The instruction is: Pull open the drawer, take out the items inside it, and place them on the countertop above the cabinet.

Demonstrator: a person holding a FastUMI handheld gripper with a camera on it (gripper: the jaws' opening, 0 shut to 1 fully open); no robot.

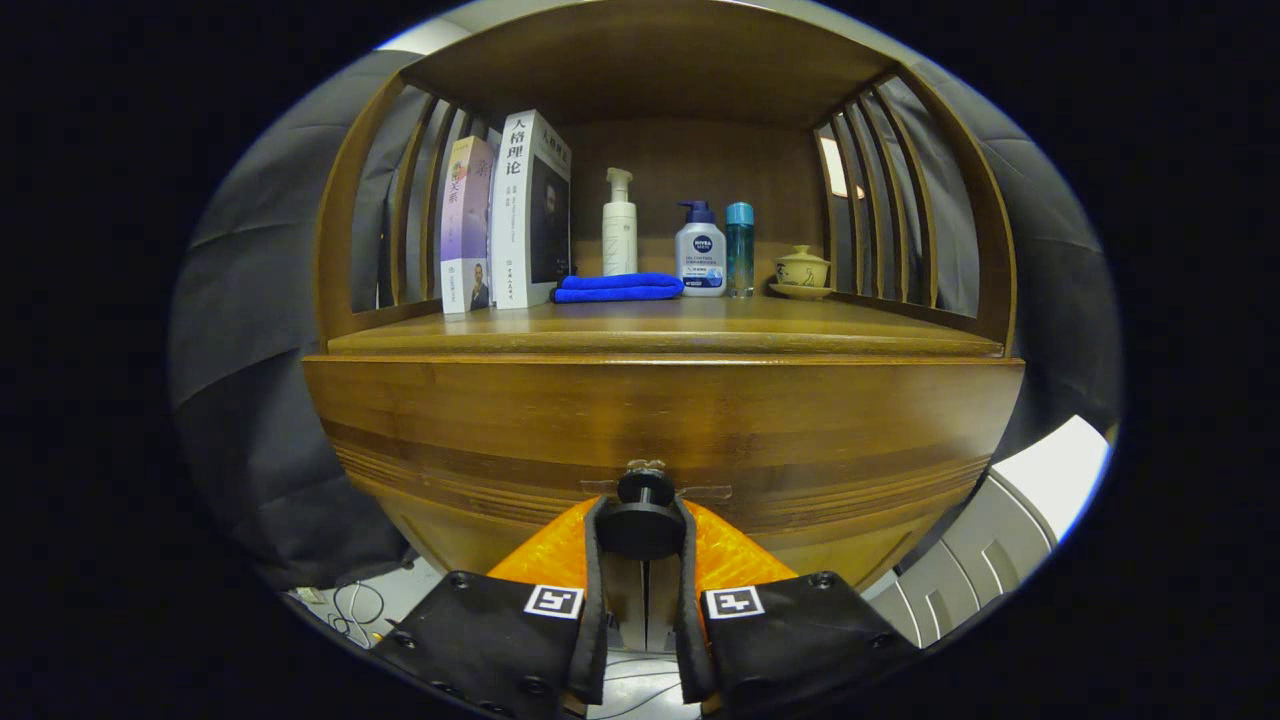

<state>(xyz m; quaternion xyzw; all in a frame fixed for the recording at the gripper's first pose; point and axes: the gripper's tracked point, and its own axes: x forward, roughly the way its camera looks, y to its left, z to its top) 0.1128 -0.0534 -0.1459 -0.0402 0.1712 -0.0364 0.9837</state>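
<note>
A brown wooden cabinet stands ahead, its drawer front (660,420) facing me and flush with the cabinet. A black round knob (642,520) juts from the drawer's lower middle. My gripper (641,528) has its two orange fingers (545,550) pressed on either side of that knob, shut on it. The countertop (700,325) runs above the drawer, under a wooden hood. The drawer's inside is hidden.
On the countertop stand two books (510,215), a folded blue cloth (618,288), a white pump bottle (619,225), a second pump bottle (700,250), a teal bottle (740,248) and a lidded cup on a saucer (802,270). Slatted side walls flank them. Cables lie on the floor (360,605).
</note>
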